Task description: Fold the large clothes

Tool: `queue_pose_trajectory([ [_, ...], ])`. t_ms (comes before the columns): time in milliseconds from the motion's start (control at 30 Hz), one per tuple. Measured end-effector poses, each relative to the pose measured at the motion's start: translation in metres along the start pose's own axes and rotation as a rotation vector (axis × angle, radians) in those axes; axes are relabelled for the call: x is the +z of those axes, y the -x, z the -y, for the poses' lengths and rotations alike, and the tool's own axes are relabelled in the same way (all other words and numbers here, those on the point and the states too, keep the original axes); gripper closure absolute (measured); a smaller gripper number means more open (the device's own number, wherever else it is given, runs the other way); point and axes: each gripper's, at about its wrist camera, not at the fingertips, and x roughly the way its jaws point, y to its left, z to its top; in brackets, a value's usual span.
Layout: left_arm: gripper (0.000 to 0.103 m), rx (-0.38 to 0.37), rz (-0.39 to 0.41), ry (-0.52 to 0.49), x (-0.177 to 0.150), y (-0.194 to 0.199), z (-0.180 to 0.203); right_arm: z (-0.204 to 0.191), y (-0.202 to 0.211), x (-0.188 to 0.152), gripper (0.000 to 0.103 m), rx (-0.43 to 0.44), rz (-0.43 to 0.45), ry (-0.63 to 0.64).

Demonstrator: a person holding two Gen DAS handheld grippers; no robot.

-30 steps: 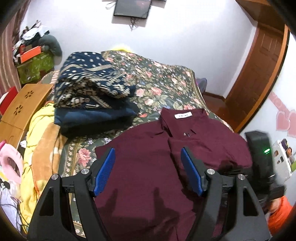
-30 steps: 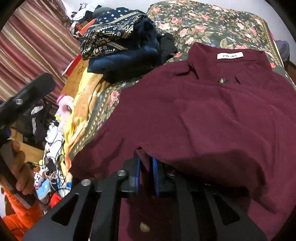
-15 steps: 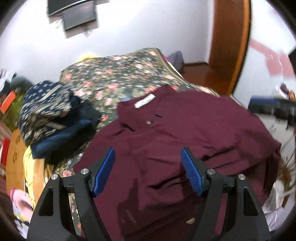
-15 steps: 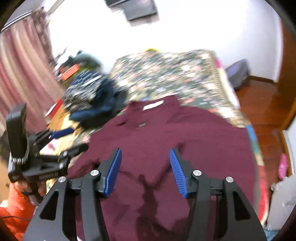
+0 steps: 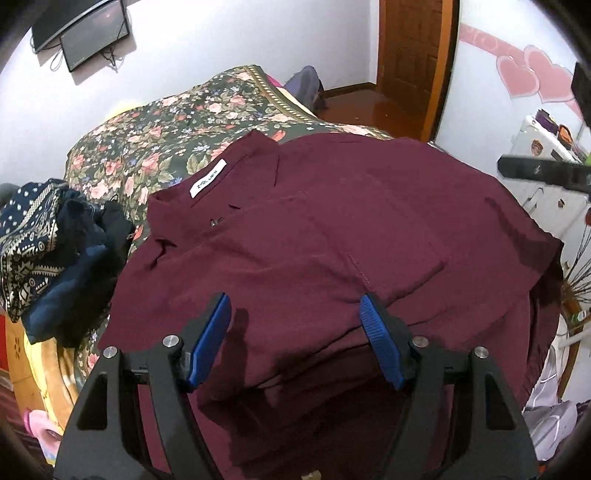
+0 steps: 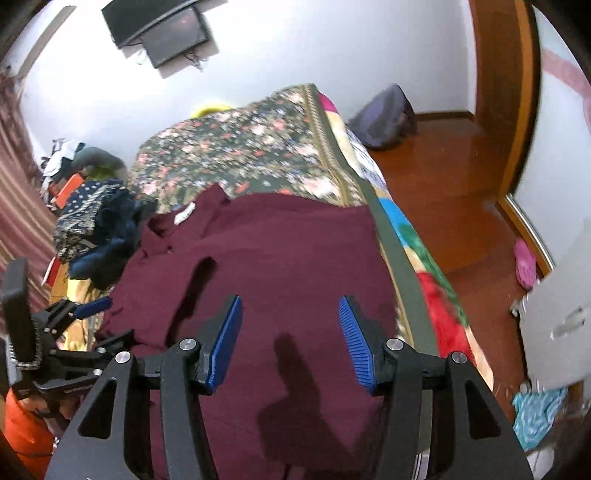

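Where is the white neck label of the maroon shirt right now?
In the left wrist view the white label sits upper left, inside the maroon shirt collar, next to the dark clothes pile.

I'm working in a home bedroom. A bed (image 6: 332,147) with a floral bedspread (image 5: 177,136) fills the middle; on the wall past its head hangs a dark television (image 6: 162,29). Right of the bed lies polished wooden floor (image 6: 443,177) leading to a wooden door (image 5: 410,55), and pink heart decorations (image 5: 532,74) mark the wall beyond.
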Motion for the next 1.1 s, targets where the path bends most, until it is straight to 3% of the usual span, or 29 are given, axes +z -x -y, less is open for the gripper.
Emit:
queue_pose_trajectory([
  [133,0.032,0.001,0.012,-0.016,0.002,0.008,0.006,0.013,-0.009,-0.011,0.052,-0.027,-0.038,-0.026],
  [200,0.032,-0.05,0.025,-0.019,0.002,0.015,0.011,0.017,-0.013,-0.016,0.052,-0.048,-0.049,-0.023],
  [300,0.032,-0.015,0.042,-0.072,0.004,0.017,0.025,0.016,-0.017,-0.026,0.051,-0.074,-0.051,-0.002],
  [467,0.032,0.024,0.004,-0.116,0.006,-0.01,0.038,0.004,-0.017,-0.033,0.036,-0.124,-0.043,0.067],
  [600,0.046,-0.033,-0.001,-0.032,0.015,-0.028,0.029,0.0,-0.018,-0.036,0.036,-0.154,-0.05,0.111],
  [667,0.065,-0.054,0.015,0.022,0.02,-0.025,0.021,0.001,-0.018,-0.036,0.036,-0.154,-0.052,0.114],
  [733,0.078,-0.066,0.036,0.071,0.026,-0.02,0.013,0.001,-0.018,-0.036,0.036,-0.152,-0.055,0.11],
  [933,0.086,-0.09,0.161,0.23,0.034,0.026,-0.037,-0.001,-0.012,-0.026,0.036,-0.153,-0.036,0.113],
  [1100,0.09,-0.011,0.307,0.363,0.025,0.089,-0.098,-0.007,-0.003,-0.007,0.036,-0.167,0.019,0.133],
])
